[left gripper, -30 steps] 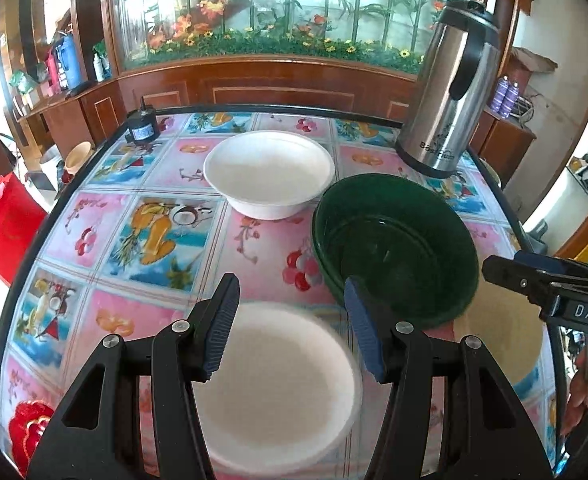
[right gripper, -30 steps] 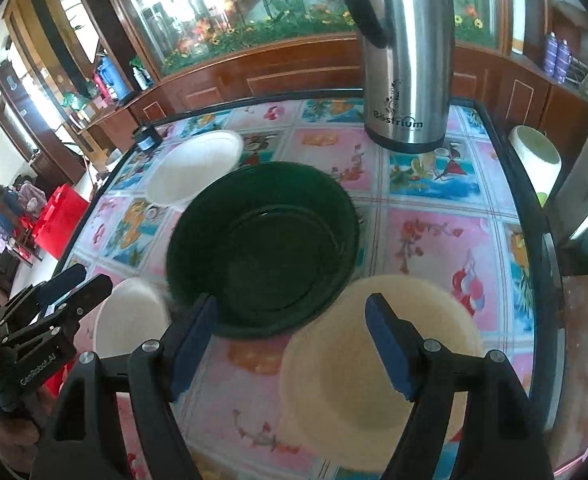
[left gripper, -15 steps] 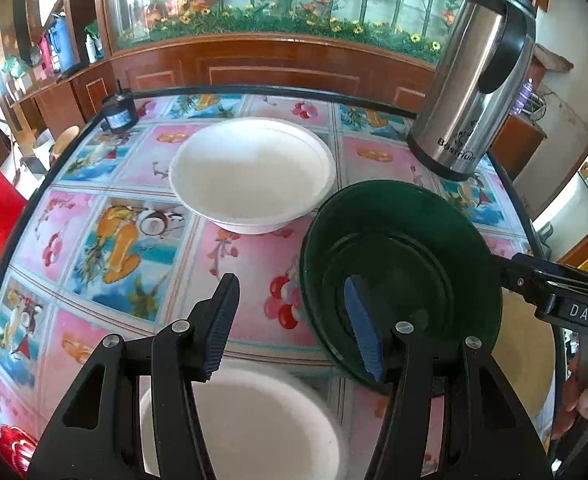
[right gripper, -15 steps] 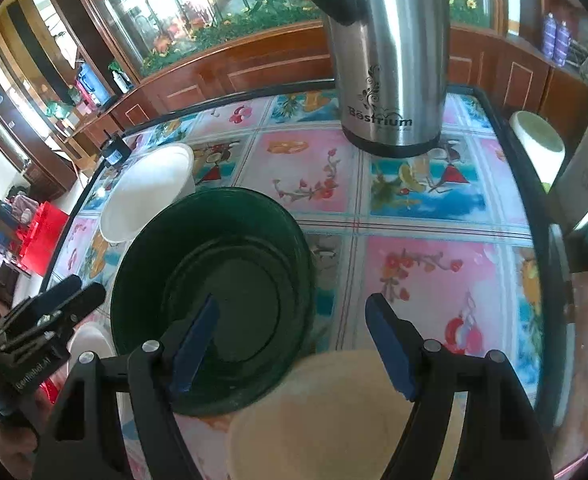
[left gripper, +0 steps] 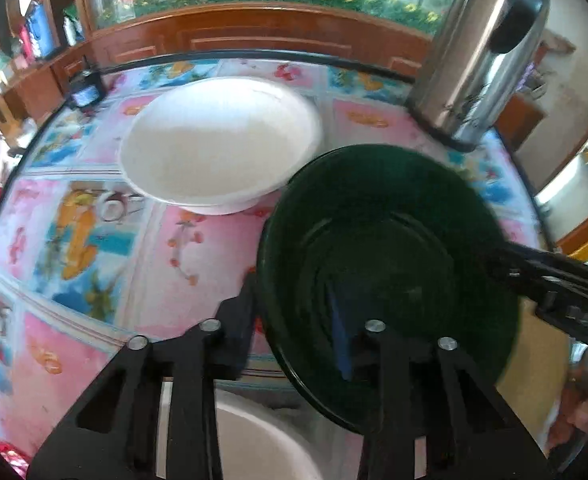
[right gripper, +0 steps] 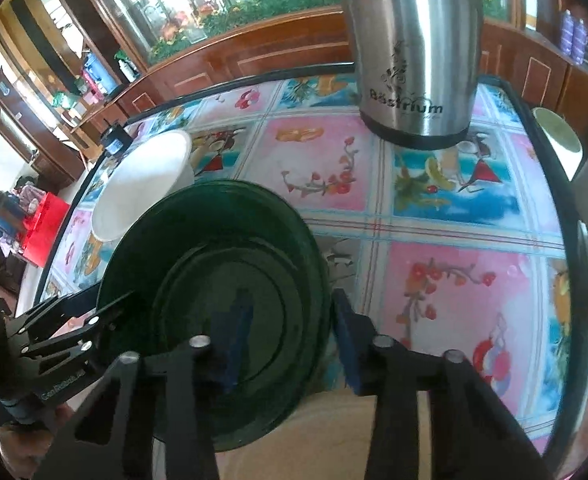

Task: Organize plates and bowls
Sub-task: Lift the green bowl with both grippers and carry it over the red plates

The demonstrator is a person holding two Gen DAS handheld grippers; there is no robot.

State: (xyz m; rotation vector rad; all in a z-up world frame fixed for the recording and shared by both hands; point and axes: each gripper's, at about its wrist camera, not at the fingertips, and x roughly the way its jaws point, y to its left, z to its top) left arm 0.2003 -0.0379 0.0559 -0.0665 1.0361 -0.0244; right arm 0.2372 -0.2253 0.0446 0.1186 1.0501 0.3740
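Under both grippers spreads the table (left gripper: 94,240), its cloth printed in pink and blue squares of fruit and flowers, running well ahead of the fingers to a dark rim. Far ahead and to the right of the left gripper stands the steel thermos jug (left gripper: 481,52), tall, upright, black handle near the top; from the right wrist it rises straight ahead (right gripper: 413,48) with lettering low on its body.

Now the dark green bowl (left gripper: 381,264), big and deep, sits right between the two tools. The left gripper (left gripper: 294,320) straddles its near-left rim, one finger outside the wall, the blue-padded finger inside, jaws closing on that rim. Whether the pads already press is lost in the blur. The right gripper (right gripper: 290,332) does the same on the bowl's right rim (right gripper: 214,288): blue pad inside, blue pad outside, jaws closing, contact unclear.

Ahead and left of the left gripper rests the white bowl (left gripper: 222,140), just beside the green one. Below the left fingers a white plate (left gripper: 254,440) pokes out, and a tan plate (right gripper: 294,464) lies under the right gripper, partly beneath the green bowl. Farthest left, at the table's edge, sits a small black object (left gripper: 88,88).
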